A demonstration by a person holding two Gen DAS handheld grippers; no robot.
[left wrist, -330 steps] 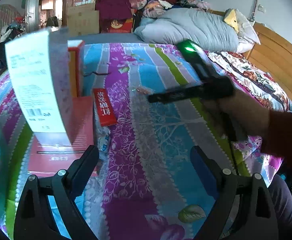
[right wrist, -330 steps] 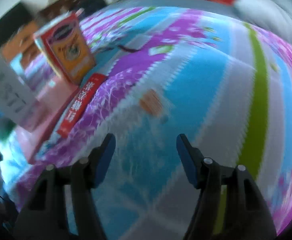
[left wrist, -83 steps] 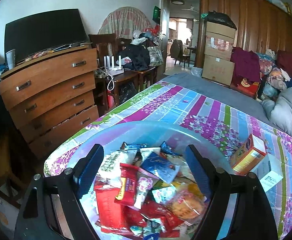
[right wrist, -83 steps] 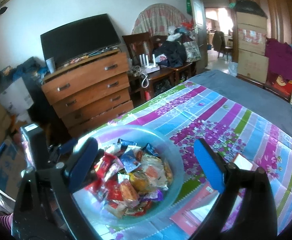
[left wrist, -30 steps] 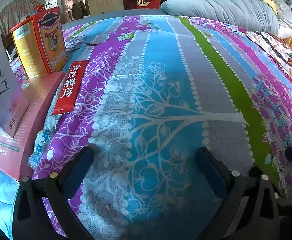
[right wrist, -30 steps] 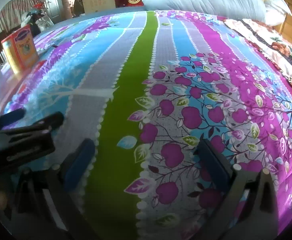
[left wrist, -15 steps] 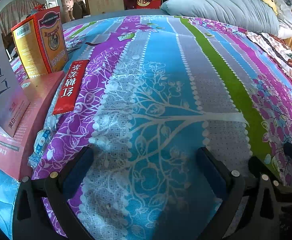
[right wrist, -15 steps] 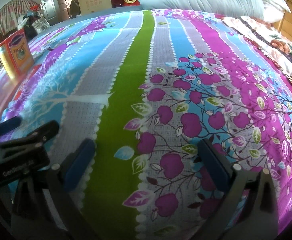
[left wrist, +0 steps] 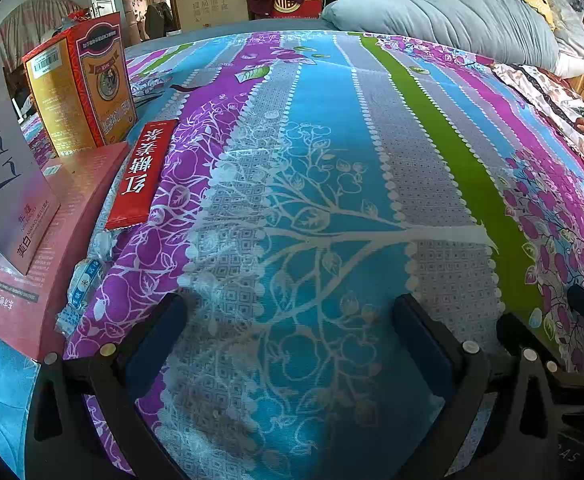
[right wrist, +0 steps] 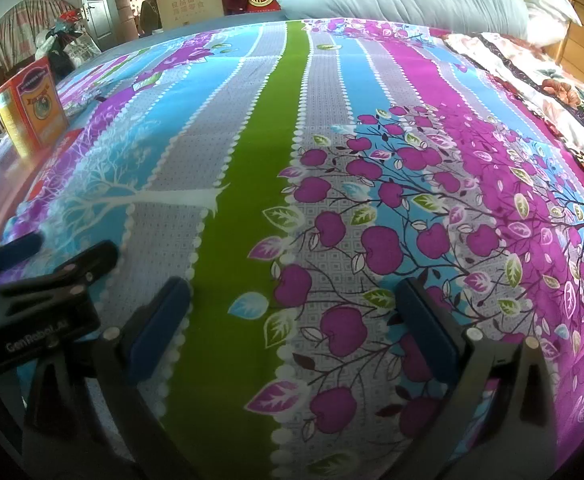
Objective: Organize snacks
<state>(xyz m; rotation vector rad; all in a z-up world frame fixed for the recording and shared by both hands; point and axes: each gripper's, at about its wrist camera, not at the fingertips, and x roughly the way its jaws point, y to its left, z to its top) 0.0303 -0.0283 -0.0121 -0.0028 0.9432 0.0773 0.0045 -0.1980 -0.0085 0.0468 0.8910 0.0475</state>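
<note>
Two grippers rest low over a striped, floral bedspread, side by side and near each other. The left gripper has its jaws spread wide with nothing between them; only blue and grey fabric shows in the gap. The right gripper is likewise spread wide and empty, above the green stripe and the purple fruit print. In the right wrist view the left gripper appears at the near left edge as a black body with blue fingertips.

The snack items sit at the left side of the bed, well apart from both grippers:
- An orange and red box stands upright at the far left.
- A flat red packet with white characters lies just right of it on the bedspread.
- A flat pink box lies near the left edge, beside the red packet.
- A tall white box stands on the pink box.
- A small clear-wrapped candy lies against the near right side of the pink box.

A grey-blue duvet is bunched at the far end of the bed
</note>
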